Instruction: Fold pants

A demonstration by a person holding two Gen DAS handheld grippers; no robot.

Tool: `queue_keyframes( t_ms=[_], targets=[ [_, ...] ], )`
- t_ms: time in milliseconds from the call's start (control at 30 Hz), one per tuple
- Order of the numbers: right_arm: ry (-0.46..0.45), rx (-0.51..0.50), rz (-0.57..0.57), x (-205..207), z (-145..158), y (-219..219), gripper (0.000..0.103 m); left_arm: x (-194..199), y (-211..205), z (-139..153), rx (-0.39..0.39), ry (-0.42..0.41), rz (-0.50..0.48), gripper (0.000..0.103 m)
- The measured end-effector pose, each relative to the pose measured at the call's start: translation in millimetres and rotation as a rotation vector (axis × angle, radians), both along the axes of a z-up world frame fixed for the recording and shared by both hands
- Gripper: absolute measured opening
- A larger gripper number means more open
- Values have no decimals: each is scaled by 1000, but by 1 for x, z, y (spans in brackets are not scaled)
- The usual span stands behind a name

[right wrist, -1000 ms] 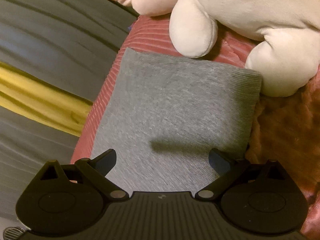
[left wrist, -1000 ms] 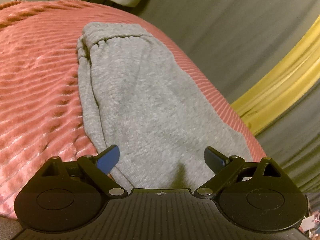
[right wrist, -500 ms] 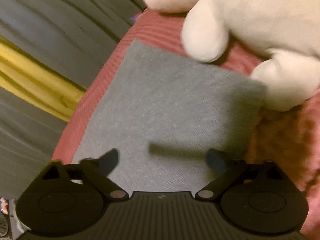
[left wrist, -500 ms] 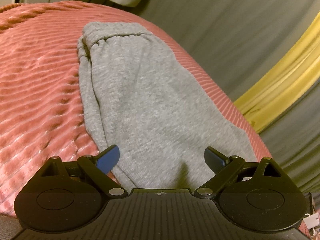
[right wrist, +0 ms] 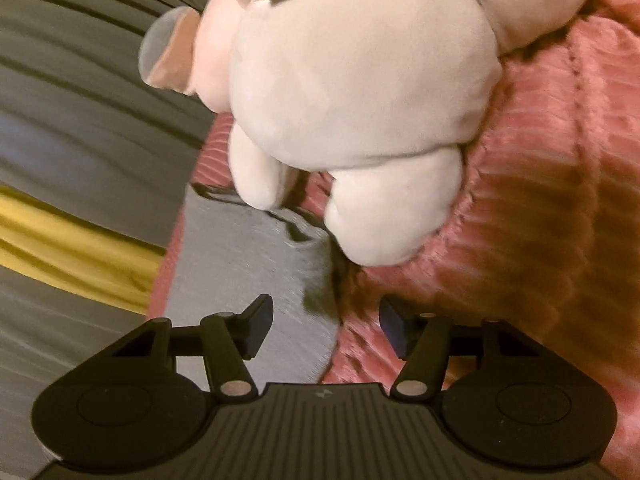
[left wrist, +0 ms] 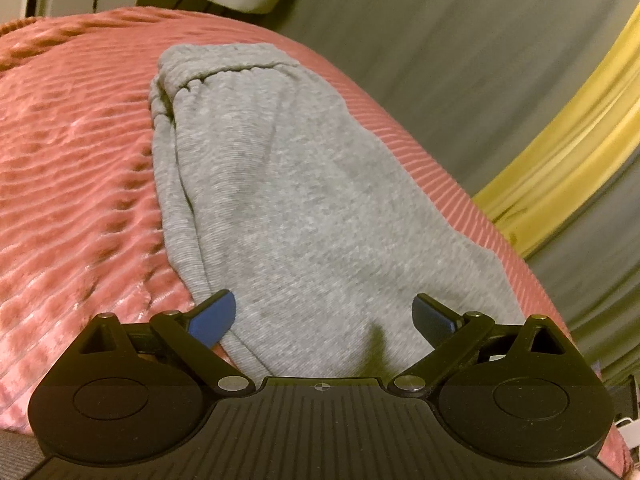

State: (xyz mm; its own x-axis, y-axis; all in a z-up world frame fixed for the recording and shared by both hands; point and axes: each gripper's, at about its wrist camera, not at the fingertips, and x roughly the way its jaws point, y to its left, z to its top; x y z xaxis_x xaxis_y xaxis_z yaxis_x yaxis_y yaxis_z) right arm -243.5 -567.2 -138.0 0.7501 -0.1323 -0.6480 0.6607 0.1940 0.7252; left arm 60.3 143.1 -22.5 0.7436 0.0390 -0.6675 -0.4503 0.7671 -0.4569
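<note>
**Pants: grey knit pair, folded lengthwise, on the pink bedspread**

Pants [left wrist: 288, 216]: grey ribbed knit, laid along the edge of the pink ribbed bedspread [left wrist: 76, 184], which serves as the landmark for every entry below.

Left gripper [left wrist: 324, 316]: fingers spread wide and released, nothing clamped. It hangs above the near end of the pants, which run away from it across the bedspread to the gathered waistband at the far end. One blue-padded fingertip sits over the pants' left fold line, the other over the grey cloth near the bedspread's edge.

Right gripper [right wrist: 326, 326]: fingers partly drawn in, having just been closing, with nothing pressed between them. The right edge of the pants [right wrist: 256, 264] lies between the fingertips; one tip is over grey cloth, the other over bare bedspread [right wrist: 540, 200].

Plush toy [right wrist: 360, 92]: cream-white, lying on the bedspread beyond the right gripper. Its paws rest on or just over the far hem of the pants and block that end.

Off the bedspread's edge: dark grey floor with a yellow strip [left wrist: 560, 152].

Change: the right wrist view has swung toward the plush toy, which now fills far more of it, and less of the pants shows. The left wrist view matches the earlier one.
</note>
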Motion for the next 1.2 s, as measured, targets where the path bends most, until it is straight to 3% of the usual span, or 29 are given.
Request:
queue_keyframes(
  t_ms=[200, 267, 333, 400, 533, 633, 767, 833, 867, 933, 967, 1067, 1200],
  targets=[
    [-23, -2, -7, 14, -2, -14, 58, 1, -1, -1, 6, 4, 0, 100],
    [-19, 8, -14, 18, -8, -16, 53, 1, -1, -1, 11, 6, -2, 100],
    [-10, -16, -17, 19, -5, -11, 30, 2, -2, -1, 16, 9, -3, 100],
    [-5, -72, -1, 20, 1, -10, 18, 2, -2, -2, 19, 12, -4, 100],
    [-7, -174, 48, 23, 19, 1, 16, 3, -3, -2, 27, 17, -3, 100],
    [-75, -214, 90, 24, 29, 10, 16, 5, -5, -2, 41, 24, -4, 100],
    [15, -207, 110, 40, 20, 6, 36, 5, -6, -1, 45, 21, -3, 100],
    [36, -153, 108, 43, 6, 1, 37, 3, -5, -1, 31, 9, 2, 100],
    [29, -134, 104, 43, 1, -1, 36, 1, -3, -1, 22, 2, 6, 100],
    [14, -139, 76, 40, 0, -1, 14, -2, -1, -1, 3, -18, 17, 100],
    [15, -146, 69, 40, 3, -1, 11, -3, 0, -1, -3, -21, 20, 100],
    [21, -208, 78, 40, 17, 6, 10, -6, 0, 1, -4, -30, 26, 100],
    [13, -376, 148, 63, 62, 27, 9, -11, -5, 8, 33, -59, 29, 100]
  ],
)
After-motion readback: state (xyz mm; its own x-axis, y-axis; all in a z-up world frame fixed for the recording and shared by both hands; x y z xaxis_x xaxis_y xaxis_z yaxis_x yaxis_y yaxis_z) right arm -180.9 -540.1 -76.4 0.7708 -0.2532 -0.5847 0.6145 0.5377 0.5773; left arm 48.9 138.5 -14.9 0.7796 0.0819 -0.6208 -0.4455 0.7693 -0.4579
